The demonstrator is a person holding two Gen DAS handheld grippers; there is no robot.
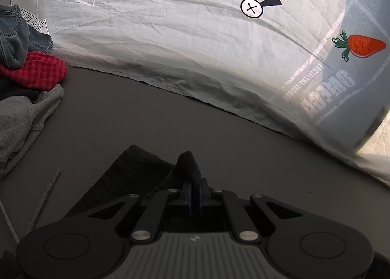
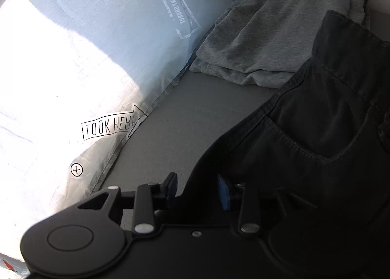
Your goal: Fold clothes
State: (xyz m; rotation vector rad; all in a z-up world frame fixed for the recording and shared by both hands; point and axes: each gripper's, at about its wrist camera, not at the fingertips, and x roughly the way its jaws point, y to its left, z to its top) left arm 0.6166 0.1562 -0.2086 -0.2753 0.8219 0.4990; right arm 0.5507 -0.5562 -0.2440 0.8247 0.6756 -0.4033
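Note:
My left gripper (image 1: pixel 193 181) is shut on a fold of a black garment (image 1: pixel 136 174), which trails down and to the left over the grey surface (image 1: pixel 151 113). In the right wrist view my right gripper (image 2: pixel 198 190) is open, its fingers on either side of the edge of black jeans (image 2: pixel 316 137) that fill the right side, with a pocket seam showing. The jeans edge lies between the jaws, which stand apart.
A white printed sheet (image 1: pixel 195 35) with a carrot print (image 1: pixel 363 45) lies across the far side, also in the right wrist view (image 2: pixel 73 60). A pile of denim, red checked and grey clothes (image 1: pixel 26 72) sits at left. A folded grey garment (image 2: pixel 275 35) lies beyond the jeans.

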